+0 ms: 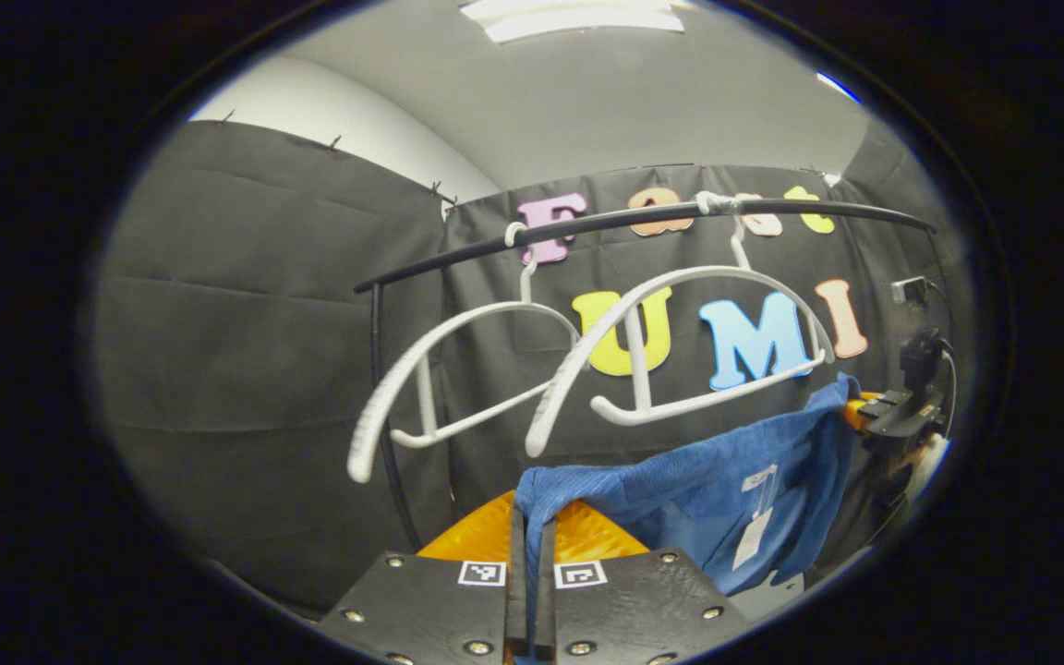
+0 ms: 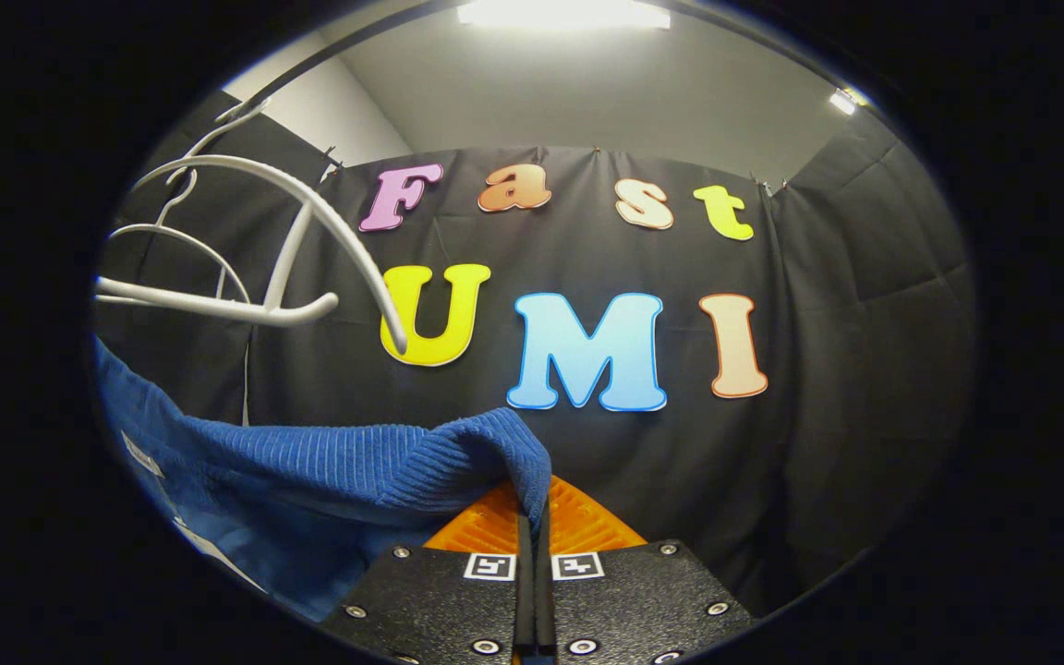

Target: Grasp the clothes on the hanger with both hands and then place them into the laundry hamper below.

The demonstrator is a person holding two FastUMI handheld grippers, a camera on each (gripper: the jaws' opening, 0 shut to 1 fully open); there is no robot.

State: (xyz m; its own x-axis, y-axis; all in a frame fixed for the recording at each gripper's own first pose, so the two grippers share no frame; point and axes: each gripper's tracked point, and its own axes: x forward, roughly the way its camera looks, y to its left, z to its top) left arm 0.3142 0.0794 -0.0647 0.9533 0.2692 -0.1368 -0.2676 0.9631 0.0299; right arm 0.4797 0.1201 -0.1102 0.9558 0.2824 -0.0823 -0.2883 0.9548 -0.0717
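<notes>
Both grippers clamped on the blue ribbed garment (image 1: 726, 480) now. Left gripper (image 1: 532, 554) has one top corner pinched btwn its fingers, right gripper (image 2: 532, 545) has the other, so the cloth hangs stretched between them w/ its tags dangling. It sits below the white hangers (image 1: 680, 351), clear of them; both hangers bare on the black rail (image 1: 643, 222). Two-corner hold likely keeps it spread, no bunching. Looks like the lift-off is done; lowering into the hamper is what's left. Hamper's place: can't tell.

Black plates, square markers

The left gripper (image 1: 532, 563) and right gripper (image 2: 532, 559) each carry black textured plates, silver screws and paired square black-and-white tags.
</notes>
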